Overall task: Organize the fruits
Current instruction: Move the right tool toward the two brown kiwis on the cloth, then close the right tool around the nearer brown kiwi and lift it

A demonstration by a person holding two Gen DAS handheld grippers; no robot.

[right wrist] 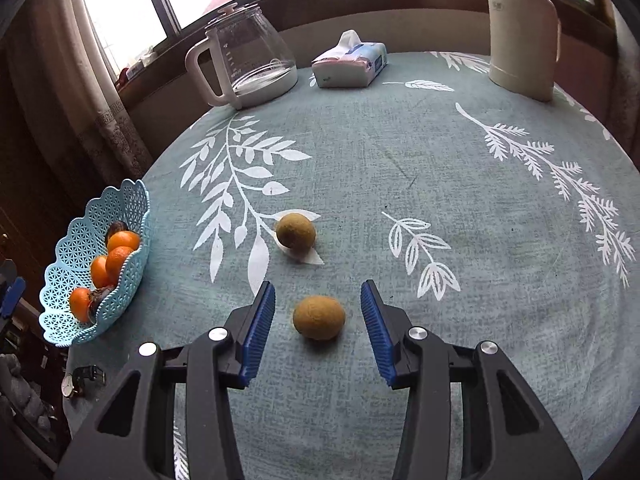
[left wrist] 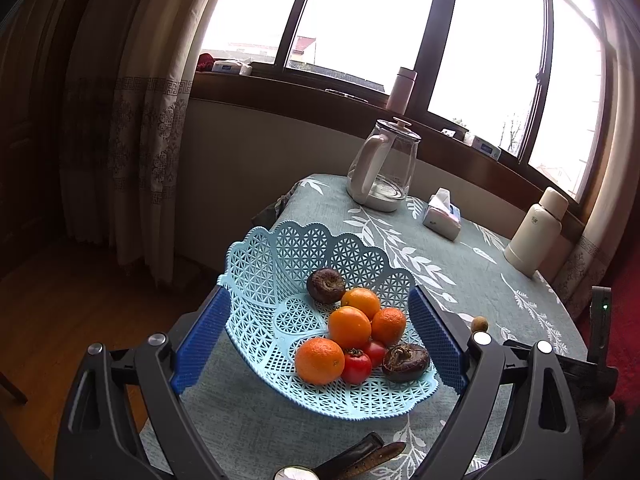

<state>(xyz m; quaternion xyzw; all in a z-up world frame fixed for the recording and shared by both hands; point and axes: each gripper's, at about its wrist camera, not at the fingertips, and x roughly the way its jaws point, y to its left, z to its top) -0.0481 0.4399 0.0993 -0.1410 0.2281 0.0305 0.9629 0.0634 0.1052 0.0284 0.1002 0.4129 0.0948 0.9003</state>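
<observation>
Right under my right hand-held gripper (right wrist: pixel 318 312) a brown fruit (right wrist: pixel 319 317) sits on the worktop (right wrist: pixel 460 184) between the wide-open, empty fingers, touching neither. It is roundish, so no long axis matters. A second one (right wrist: pixel 295 231) lies just beyond. My left hand-held gripper (left wrist: pixel 316 340), wide open and empty, brackets the basket (left wrist: pixel 256 280); its near side is partly hidden.

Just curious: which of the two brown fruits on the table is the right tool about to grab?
The nearer brown fruit, lying between the open jaws of the right gripper. The other one sits farther off, beyond them.
</observation>
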